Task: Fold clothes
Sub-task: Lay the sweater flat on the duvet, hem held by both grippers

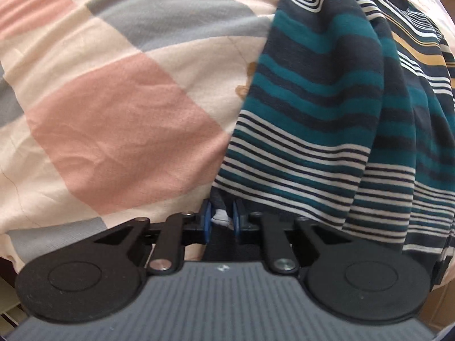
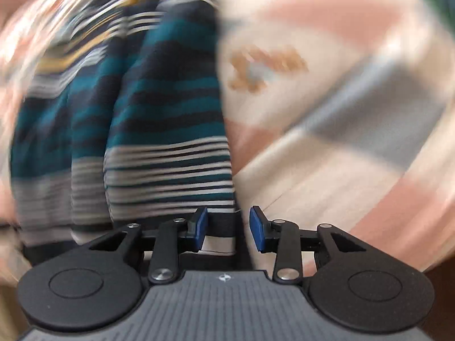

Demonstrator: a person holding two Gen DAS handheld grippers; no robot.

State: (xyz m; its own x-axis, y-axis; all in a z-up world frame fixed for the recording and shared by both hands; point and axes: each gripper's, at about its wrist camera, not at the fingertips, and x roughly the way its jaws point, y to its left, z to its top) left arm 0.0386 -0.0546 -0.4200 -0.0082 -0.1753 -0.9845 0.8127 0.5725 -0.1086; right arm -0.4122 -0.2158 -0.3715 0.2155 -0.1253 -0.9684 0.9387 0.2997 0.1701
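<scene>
The striped shirt [image 1: 327, 119] is pinched at its edge by the left gripper [image 1: 222, 221]. It hangs soft and floppy ahead of the fingers, over the bed [image 1: 113, 113]. The right gripper [image 2: 227, 227] is held apart around the hem; a corner is best grabbed.

Checked bedsheet [image 1: 119, 130] — pink, grey, cream squares, soft daylight

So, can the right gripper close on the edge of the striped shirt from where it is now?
Probably yes. The right gripper is open, and the hem of the striped shirt already lies between its jaws with nothing in the way. The left gripper holds another part of the hem. The right view is blurred.
</scene>
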